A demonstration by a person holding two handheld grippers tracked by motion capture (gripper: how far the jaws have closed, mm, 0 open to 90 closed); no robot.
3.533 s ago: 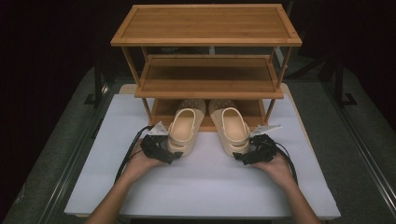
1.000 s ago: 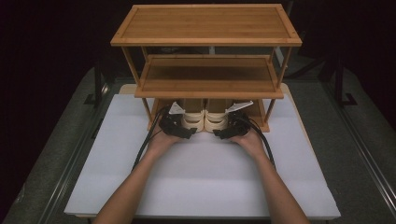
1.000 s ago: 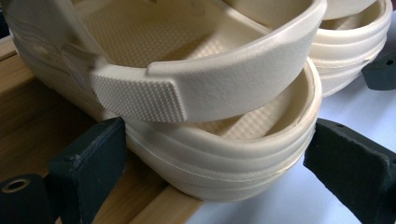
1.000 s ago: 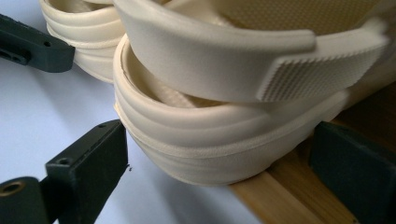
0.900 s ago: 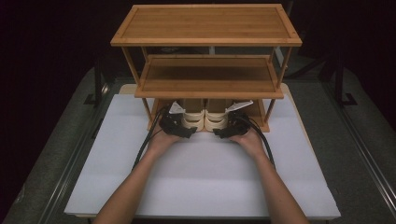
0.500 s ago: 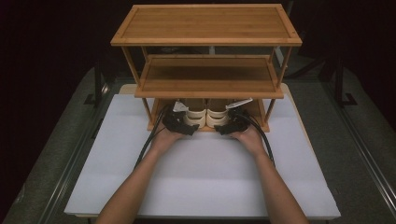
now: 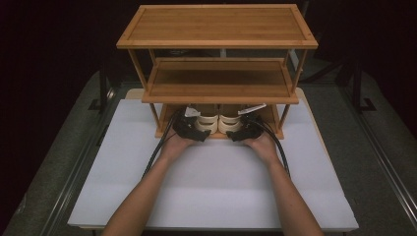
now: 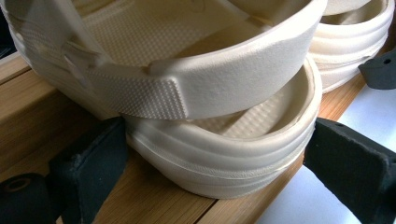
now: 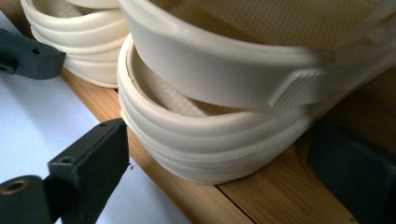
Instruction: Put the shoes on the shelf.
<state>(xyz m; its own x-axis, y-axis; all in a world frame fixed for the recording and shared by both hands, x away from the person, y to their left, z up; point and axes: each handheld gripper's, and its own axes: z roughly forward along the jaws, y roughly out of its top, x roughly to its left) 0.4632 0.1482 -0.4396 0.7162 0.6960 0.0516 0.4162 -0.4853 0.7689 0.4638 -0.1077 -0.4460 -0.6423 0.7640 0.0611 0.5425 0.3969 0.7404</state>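
Jaws spread on both grippers, I straddle the heels of two cream clogs (image 7: 218, 122) on the rack's (image 7: 216, 27) bottom shelf; light, springy foam, best gripped at the heel.

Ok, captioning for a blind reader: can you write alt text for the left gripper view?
A cream clog's heel fills the frame, resting on a wooden shelf edge, with the left gripper's two black jaws on either side of it. A second clog sits beyond.
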